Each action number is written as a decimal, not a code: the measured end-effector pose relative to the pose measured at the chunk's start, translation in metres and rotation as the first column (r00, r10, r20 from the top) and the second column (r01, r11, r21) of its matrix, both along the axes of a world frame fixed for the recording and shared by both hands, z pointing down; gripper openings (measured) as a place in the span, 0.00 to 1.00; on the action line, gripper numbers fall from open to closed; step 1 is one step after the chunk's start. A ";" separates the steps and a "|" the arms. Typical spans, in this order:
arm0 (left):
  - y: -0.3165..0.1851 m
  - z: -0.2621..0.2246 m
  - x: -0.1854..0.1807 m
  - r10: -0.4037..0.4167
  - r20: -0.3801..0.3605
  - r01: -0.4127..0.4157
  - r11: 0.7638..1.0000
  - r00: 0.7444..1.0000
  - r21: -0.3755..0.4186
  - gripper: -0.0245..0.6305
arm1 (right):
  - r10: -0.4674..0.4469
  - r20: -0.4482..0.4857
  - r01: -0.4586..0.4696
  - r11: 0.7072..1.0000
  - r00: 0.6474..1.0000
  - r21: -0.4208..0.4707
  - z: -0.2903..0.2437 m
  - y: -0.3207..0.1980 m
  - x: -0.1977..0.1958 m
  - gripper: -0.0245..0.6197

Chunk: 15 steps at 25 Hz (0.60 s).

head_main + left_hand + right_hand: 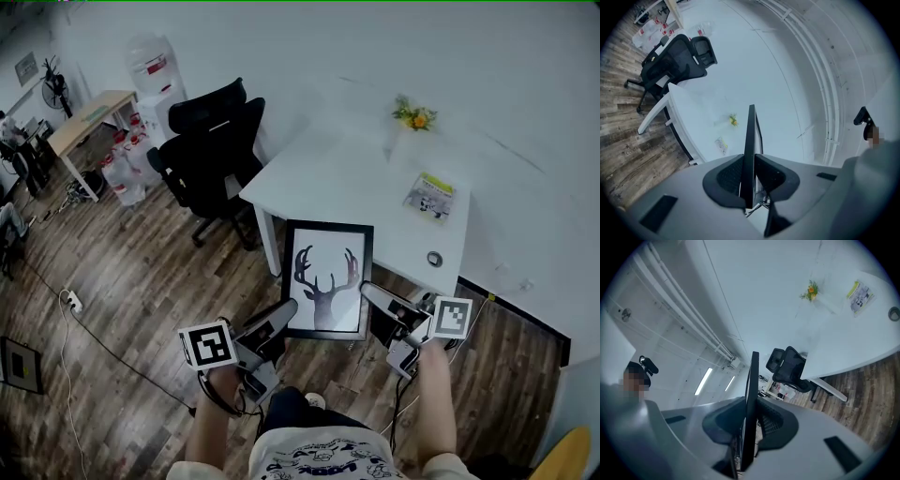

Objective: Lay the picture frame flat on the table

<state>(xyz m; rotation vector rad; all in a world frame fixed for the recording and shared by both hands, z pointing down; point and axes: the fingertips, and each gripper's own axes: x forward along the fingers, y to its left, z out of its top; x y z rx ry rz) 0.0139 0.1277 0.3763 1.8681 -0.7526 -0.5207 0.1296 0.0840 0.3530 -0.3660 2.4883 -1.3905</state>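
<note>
Picture frame (327, 278) held at the near edge of table (337, 178), apparently clear of it. Both grippers are clamped on its 2 lower corners: left gripper (281, 317), right gripper (372, 292).

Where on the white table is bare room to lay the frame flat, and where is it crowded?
Bare: the left and middle of the table, between the edge by the chair, the flowers behind and the booklet at right. Crowded: the right end, with the booklet and a small round object near the front corner.
</note>
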 end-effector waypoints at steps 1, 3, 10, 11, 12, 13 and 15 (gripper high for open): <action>-0.012 0.001 -0.002 -0.004 0.003 0.004 1.000 1.000 -0.009 0.17 | -0.002 0.001 0.002 1.000 1.000 -0.009 0.002 -0.012 -0.002 0.16; -0.038 0.004 -0.006 -0.010 0.005 0.010 1.000 1.000 -0.026 0.17 | -0.007 0.002 0.007 0.999 1.000 -0.032 0.006 -0.040 -0.006 0.17; -0.059 0.018 -0.012 -0.021 0.022 0.021 0.999 1.000 -0.032 0.17 | -0.022 0.005 0.022 0.999 1.000 -0.034 0.020 -0.063 -0.011 0.17; -0.064 0.019 -0.014 -0.021 0.020 0.021 0.999 1.000 -0.028 0.17 | -0.023 0.007 0.023 0.999 1.000 -0.034 0.021 -0.067 -0.014 0.17; -0.069 0.019 -0.016 -0.019 0.017 0.019 0.999 1.000 -0.025 0.17 | -0.022 0.007 0.023 0.999 1.000 -0.034 0.022 -0.072 -0.016 0.17; -0.077 0.020 -0.018 -0.017 0.012 0.017 1.000 1.000 -0.026 0.17 | -0.022 0.005 0.022 0.999 1.000 -0.032 0.023 -0.080 -0.019 0.17; -0.104 0.020 -0.027 -0.015 0.002 0.015 0.999 1.000 -0.034 0.17 | -0.018 -0.001 0.018 0.999 1.000 -0.031 0.022 -0.107 -0.028 0.17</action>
